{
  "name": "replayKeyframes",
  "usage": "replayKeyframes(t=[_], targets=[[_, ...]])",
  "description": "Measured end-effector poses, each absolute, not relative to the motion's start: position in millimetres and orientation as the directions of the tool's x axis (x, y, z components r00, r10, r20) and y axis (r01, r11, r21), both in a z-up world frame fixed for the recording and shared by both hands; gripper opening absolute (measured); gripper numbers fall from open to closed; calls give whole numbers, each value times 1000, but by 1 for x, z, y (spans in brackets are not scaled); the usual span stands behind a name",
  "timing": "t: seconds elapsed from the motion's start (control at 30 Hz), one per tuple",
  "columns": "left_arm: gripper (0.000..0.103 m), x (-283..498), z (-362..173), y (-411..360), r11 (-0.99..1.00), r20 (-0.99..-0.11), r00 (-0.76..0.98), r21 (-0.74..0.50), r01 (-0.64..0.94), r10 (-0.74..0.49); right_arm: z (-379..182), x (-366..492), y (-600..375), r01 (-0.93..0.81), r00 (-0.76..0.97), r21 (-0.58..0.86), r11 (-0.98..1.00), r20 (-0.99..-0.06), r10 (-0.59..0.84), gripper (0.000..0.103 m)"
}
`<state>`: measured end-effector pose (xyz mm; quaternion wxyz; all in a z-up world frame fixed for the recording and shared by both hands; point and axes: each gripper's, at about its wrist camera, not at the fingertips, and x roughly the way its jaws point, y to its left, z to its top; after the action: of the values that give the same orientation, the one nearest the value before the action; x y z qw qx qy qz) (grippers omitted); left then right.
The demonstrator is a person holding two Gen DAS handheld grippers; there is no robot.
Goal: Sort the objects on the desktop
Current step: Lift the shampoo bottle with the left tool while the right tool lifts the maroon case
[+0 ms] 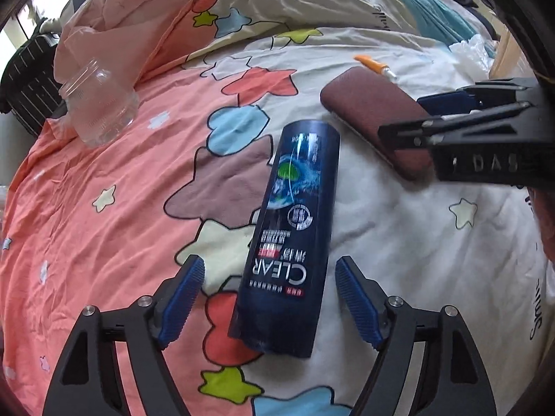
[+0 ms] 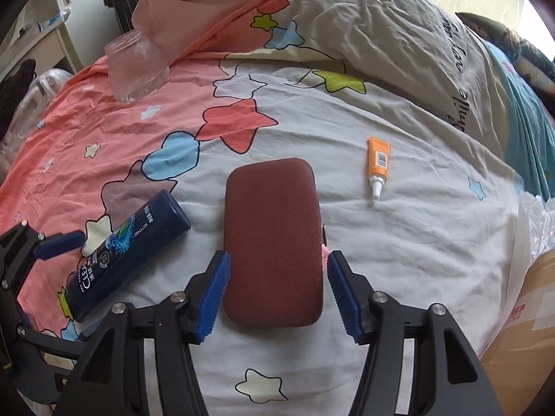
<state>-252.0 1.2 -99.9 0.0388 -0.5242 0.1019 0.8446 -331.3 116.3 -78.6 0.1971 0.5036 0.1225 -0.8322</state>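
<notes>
A dark blue shampoo bottle [image 1: 295, 228] lies on the star-patterned bedsheet [image 1: 104, 225]. My left gripper [image 1: 270, 263] is open and straddles the bottle's lower half, both blue pads clear of its sides. To the bottle's right lies a maroon fabric case [image 2: 272, 239]. The right gripper [image 2: 277, 256] stands open around the case's near end, with narrow gaps at both pads. An orange tube [image 2: 378, 164] lies further right of the case. A clear glass jar [image 2: 135, 69] rests at the far left by the bunched quilt. The bottle [image 2: 128, 253] also shows in the right wrist view, with a left finger beside it.
A bunched pink and cream quilt [image 2: 347, 27] rises along the far side. A cardboard box [image 2: 523, 346] and a crinkled plastic bag [image 2: 541, 228] stand at the right edge. A dark striped item [image 1: 27, 76] and a pale bedside table [image 2: 41, 45] are at far left.
</notes>
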Motion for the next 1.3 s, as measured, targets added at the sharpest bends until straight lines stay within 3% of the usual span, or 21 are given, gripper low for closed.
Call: replayKeyframes(t=[0.2, 0.37, 0.43, 0.53, 0.57, 0.6, 0.77, 0.87, 1.3], targets=[[103, -261, -104, -2, -972, -880, -464, 186, -140, -102, -83, -330, 105, 465, -422, -36, -885, -887, -186, 57], [103, -259, -103, 2, -965, -869, -477, 223, -140, -131, -89, -330, 93, 471, -430, -100, -876, -894, -129, 63], [99, -255, -102, 6, -960, -866, -485, 225, -165, -120, -92, -329, 89, 477, -423, -102, -873, -897, -126, 69], [66, -250, -99, 12, -956, -872, -484, 197, -215, -71, -95, -331, 89, 469, -420, -94, -878, -898, -128, 69], [46, -249, -98, 12, -958, -882, -469, 165, -234, -38, -95, -332, 90, 466, -420, -92, -880, -898, -128, 69], [42, -249, -96, 13, -958, -891, -454, 138, -251, -10, -96, -332, 90, 462, -421, -92, -882, -898, -127, 69], [42, -243, -94, 18, -948, -897, -442, 137, -288, 5, -95, -334, 95, 457, -429, -70, -887, -890, -152, 69], [42, -238, -90, 16, -949, -896, -443, 130, -286, 11, -92, -332, 101, 456, -417, -23, -889, -889, -191, 59], [38, -212, -47, 15, -953, -878, -472, 68, -295, 83, -43, -299, 132, 457, -365, 173, -873, -858, -361, 57]])
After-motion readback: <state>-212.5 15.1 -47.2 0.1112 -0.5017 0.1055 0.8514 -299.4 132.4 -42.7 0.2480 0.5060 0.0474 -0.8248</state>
